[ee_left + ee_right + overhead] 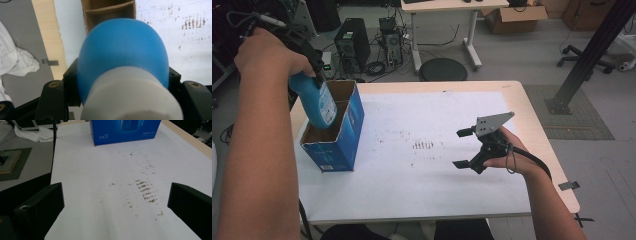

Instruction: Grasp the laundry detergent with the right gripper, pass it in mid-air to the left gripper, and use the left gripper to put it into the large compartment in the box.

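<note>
Gripping blue bottle (314, 102): left hand-held gripper (312, 75) | bottle base inside box (343, 134) | right hand-held gripper (463, 148): apart, empty

Beyond the stained white table sheet (432, 165): computer towers (351, 44), a round black stool (443, 70), a cardboard carton (514, 17).

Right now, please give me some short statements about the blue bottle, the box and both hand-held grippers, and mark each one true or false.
1. The left hand-held gripper holds a blue bottle. True.
2. The bottle lies flat on the table. False: it hangs tilted, its lower end in the open blue box.
3. The right hand-held gripper is open with nothing between its jaws. True.
4. The box stands beside the right hand. False: it stands at the table's left side, far from it.
</note>
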Action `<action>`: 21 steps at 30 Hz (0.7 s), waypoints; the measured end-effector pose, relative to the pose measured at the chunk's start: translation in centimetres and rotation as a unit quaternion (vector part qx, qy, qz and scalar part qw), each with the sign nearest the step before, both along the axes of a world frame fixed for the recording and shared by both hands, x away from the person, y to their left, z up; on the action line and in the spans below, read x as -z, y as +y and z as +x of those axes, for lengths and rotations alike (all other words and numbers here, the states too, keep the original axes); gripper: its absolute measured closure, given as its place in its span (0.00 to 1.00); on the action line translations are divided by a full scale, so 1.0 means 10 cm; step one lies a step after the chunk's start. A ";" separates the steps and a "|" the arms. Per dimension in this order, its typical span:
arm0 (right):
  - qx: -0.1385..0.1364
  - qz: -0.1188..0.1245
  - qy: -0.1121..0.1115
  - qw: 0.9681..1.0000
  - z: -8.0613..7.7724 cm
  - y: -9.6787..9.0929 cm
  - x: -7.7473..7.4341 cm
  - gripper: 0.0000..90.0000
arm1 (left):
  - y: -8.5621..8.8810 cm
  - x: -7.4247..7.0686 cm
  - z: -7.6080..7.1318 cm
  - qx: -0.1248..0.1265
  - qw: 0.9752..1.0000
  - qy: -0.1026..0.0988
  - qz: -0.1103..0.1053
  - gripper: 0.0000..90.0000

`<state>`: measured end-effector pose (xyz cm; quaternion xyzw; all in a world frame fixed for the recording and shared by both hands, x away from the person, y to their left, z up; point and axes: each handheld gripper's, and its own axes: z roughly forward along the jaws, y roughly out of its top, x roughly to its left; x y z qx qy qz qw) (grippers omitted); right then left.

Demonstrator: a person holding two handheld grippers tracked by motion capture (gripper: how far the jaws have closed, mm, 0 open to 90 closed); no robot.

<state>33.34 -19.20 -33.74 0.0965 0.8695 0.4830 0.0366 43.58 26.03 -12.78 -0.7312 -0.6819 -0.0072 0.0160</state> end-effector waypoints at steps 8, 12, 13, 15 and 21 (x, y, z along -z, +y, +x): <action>0.000 -0.004 -0.001 1.000 -0.02 0.00 0.03 0.01 | 0.00 0.22 0.05 0.003 1.000 0.013 -0.002 0.42; 0.001 -0.004 0.000 1.000 -0.03 -0.01 0.03 0.01 | 0.00 0.32 0.06 0.002 1.000 0.015 -0.002 0.42; 0.000 -0.004 0.000 1.000 -0.03 0.00 0.03 0.01 | 0.00 0.34 0.07 0.003 1.000 0.018 -0.003 0.42; -0.001 -0.006 0.001 1.000 -0.03 0.00 0.04 0.01 | 0.01 0.37 0.07 0.002 1.000 0.019 -0.004 0.42; -0.002 -0.005 0.002 1.000 -0.02 0.02 0.05 0.01 | 0.04 0.49 0.09 0.001 1.000 0.022 -0.001 0.42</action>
